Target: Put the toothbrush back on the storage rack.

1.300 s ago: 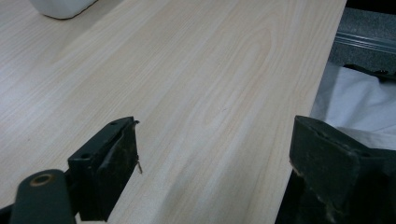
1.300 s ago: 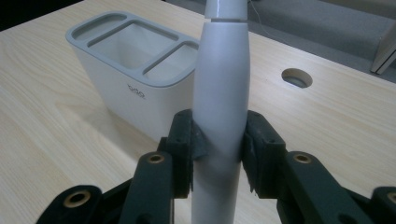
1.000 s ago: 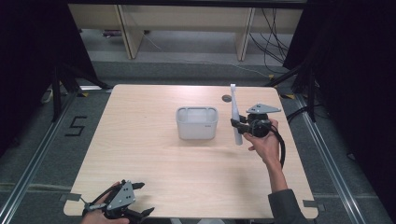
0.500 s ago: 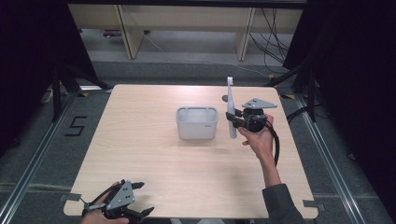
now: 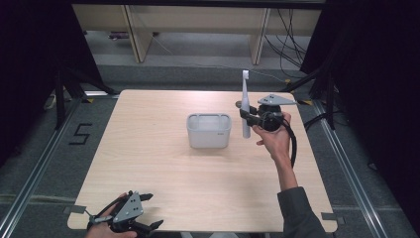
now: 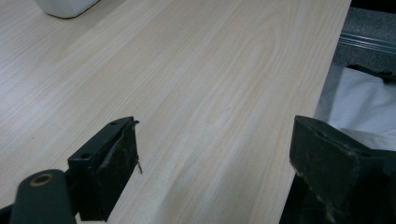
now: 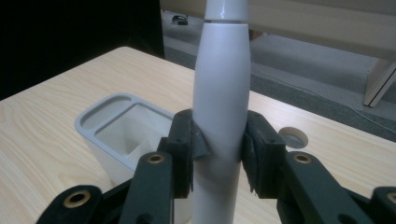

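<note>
A white electric toothbrush [image 5: 245,106] stands upright in the air just right of a white holder box [image 5: 209,130] at the table's middle. My right gripper [image 5: 249,117] is shut on its handle, pads pressed on both sides of the toothbrush [image 7: 220,107]. In the right gripper view the holder [image 7: 122,128] lies left and below, its compartments open on top. My left gripper [image 5: 148,210] rests at the table's near left edge, held by a hand. In the left gripper view its jaws stand wide apart, my left gripper [image 6: 215,154] open over bare wood.
The light wooden table [image 5: 163,168] has a round hole [image 7: 293,137] near its far right side. Black curtains flank both sides, and shelving legs and cables stand beyond the far edge. White cloth [image 6: 359,102] shows past the table's edge in the left gripper view.
My right gripper has risen with the toothbrush and turned it from tilted to upright beside the holder. The left gripper has not moved.
</note>
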`<state>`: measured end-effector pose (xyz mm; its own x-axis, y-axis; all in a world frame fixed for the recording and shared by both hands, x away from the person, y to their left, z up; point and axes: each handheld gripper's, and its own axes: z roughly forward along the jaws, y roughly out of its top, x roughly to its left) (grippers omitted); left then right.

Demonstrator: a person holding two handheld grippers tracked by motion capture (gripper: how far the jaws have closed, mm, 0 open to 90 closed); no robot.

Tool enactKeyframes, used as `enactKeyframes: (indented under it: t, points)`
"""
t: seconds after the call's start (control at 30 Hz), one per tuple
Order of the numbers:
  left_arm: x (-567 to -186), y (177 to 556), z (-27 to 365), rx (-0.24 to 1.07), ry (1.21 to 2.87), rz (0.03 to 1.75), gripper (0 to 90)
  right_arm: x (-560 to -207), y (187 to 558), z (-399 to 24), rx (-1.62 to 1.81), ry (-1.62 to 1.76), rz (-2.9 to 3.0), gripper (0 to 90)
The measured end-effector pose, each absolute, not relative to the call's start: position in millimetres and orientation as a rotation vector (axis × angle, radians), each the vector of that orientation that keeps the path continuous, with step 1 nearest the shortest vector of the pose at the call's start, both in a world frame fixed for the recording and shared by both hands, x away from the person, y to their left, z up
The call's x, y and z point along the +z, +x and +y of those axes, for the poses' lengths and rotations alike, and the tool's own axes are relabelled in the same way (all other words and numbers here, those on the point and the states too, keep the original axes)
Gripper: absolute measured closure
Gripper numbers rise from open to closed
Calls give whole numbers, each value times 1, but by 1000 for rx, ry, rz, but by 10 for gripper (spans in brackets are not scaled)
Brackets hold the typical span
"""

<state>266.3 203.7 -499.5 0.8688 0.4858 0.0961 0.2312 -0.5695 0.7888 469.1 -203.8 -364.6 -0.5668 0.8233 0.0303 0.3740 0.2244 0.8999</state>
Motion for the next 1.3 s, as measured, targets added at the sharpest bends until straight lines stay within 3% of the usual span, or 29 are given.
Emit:
enactKeyframes:
  t: [1.3]
  points:
    - [-498,266,204,364,2188,529,148,-344,490,-171,1372,1091,2038,666]
